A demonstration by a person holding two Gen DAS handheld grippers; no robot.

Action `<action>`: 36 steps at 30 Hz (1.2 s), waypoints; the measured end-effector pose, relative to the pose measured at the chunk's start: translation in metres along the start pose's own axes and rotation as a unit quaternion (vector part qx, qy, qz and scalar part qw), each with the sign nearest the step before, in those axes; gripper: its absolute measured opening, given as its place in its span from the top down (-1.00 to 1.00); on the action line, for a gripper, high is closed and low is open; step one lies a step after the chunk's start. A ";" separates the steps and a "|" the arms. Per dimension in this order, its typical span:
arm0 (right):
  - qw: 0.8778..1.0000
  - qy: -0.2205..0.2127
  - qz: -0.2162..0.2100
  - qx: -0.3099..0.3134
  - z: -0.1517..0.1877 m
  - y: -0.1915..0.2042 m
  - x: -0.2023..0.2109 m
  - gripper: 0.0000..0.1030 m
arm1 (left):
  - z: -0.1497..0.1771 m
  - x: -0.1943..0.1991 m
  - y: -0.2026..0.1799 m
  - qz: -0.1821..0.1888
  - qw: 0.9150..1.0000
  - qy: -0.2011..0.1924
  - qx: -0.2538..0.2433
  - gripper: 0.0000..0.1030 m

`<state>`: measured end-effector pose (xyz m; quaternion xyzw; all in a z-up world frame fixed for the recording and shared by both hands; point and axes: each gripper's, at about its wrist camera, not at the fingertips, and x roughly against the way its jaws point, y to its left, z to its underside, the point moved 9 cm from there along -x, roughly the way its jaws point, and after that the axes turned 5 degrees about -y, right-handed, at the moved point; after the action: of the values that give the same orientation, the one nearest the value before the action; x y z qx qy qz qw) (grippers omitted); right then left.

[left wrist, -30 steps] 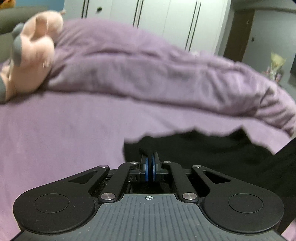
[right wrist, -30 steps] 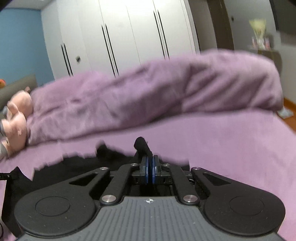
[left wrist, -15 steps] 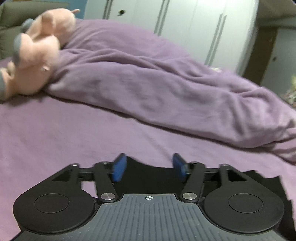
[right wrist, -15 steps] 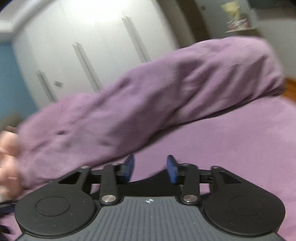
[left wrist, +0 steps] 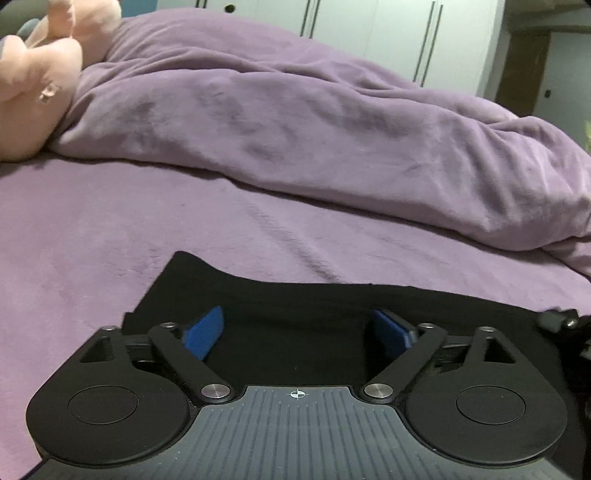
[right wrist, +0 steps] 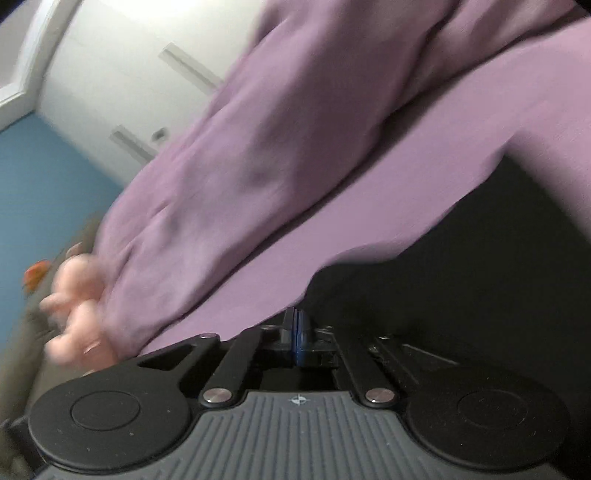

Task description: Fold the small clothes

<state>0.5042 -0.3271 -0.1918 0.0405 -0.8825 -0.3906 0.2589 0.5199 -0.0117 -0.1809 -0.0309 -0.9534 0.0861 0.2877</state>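
Observation:
A black garment (left wrist: 295,295) lies flat on the purple bed sheet (left wrist: 110,229). My left gripper (left wrist: 297,328) is open, its blue pads (left wrist: 203,328) spread wide just above the garment's near part. In the tilted, blurred right wrist view the same black garment (right wrist: 461,266) fills the right side. My right gripper (right wrist: 295,332) has its blue pads pressed together at the garment's edge; whether cloth is pinched between them is not visible.
A bunched purple duvet (left wrist: 314,122) runs across the back of the bed. A pink plush toy (left wrist: 33,85) sits at the far left, and shows blurred in the right wrist view (right wrist: 74,314). White wardrobes (left wrist: 369,33) stand behind.
Both grippers let go of the black garment, which dropped flat on the sheet. The left one opened wider. The right one rolled sideways, moved fast and its pads came together again.

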 end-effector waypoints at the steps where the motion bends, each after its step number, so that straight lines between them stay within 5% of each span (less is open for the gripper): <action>1: 1.000 -0.019 0.018 -0.015 -0.012 -0.015 0.009 1.00 | 0.001 -0.001 -0.001 -0.002 1.000 0.000 -0.006 -0.89; 3: 0.998 -0.040 0.048 -0.016 -0.023 -0.030 0.028 1.00 | 0.002 -0.001 -0.005 -0.010 1.000 0.001 -0.018 -0.89; 5: 0.998 -0.044 0.023 -0.038 -0.021 -0.027 0.052 0.76 | 0.002 0.001 -0.005 -0.011 1.000 0.002 -0.017 -0.89; 7: 0.999 -0.030 -0.021 -0.021 0.002 -0.007 0.079 0.29 | 0.002 0.006 -0.002 -0.011 1.000 0.006 0.001 -0.89; 8: 0.999 -0.013 -0.046 -0.011 0.019 0.003 0.092 0.24 | 0.003 0.010 -0.002 -0.010 1.000 0.007 0.007 -0.89; 10: 0.998 0.022 -0.051 -0.004 0.053 0.005 0.116 0.25 | 0.006 0.019 -0.004 -0.016 1.000 0.013 -0.007 -0.89; 12: 0.999 0.030 -0.028 0.026 0.076 -0.006 0.141 0.55 | 0.010 0.028 -0.003 -0.027 0.999 0.025 -0.032 -0.89; 14: 0.997 -0.006 0.026 0.076 0.073 -0.020 0.173 0.69 | 0.015 0.039 0.002 -0.035 0.997 0.043 -0.055 -0.89; 18: 0.992 -0.057 0.109 0.034 0.053 -0.055 0.230 0.68 | 0.025 0.080 0.027 -0.034 0.997 0.052 -0.048 -0.89; 20: 0.986 -0.059 0.148 0.050 0.054 -0.057 0.248 0.15 | 0.037 0.102 0.043 -0.043 0.996 0.067 -0.040 -0.89; 21: 0.983 -0.058 0.165 0.062 0.056 -0.057 0.256 0.13 | 0.044 0.110 0.049 -0.051 0.995 0.078 -0.041 -0.89; 26: 0.993 -0.034 0.110 0.013 0.069 -0.048 0.272 0.10 | 0.072 0.155 0.075 -0.051 0.994 0.094 0.020 -0.89; 31: 0.992 -0.019 0.124 -0.004 0.075 -0.043 0.245 0.09 | 0.074 0.172 0.077 -0.008 0.993 0.101 0.062 -0.89; 36: 0.991 -0.034 0.118 -0.053 0.070 -0.050 0.242 0.63 | 0.070 0.170 0.083 0.010 0.986 0.113 0.121 -0.88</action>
<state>0.2543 -0.3815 -0.1638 -0.0911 -0.8677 -0.4043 0.2744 0.3409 0.0782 -0.1611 -0.0151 -0.8969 0.1997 0.3943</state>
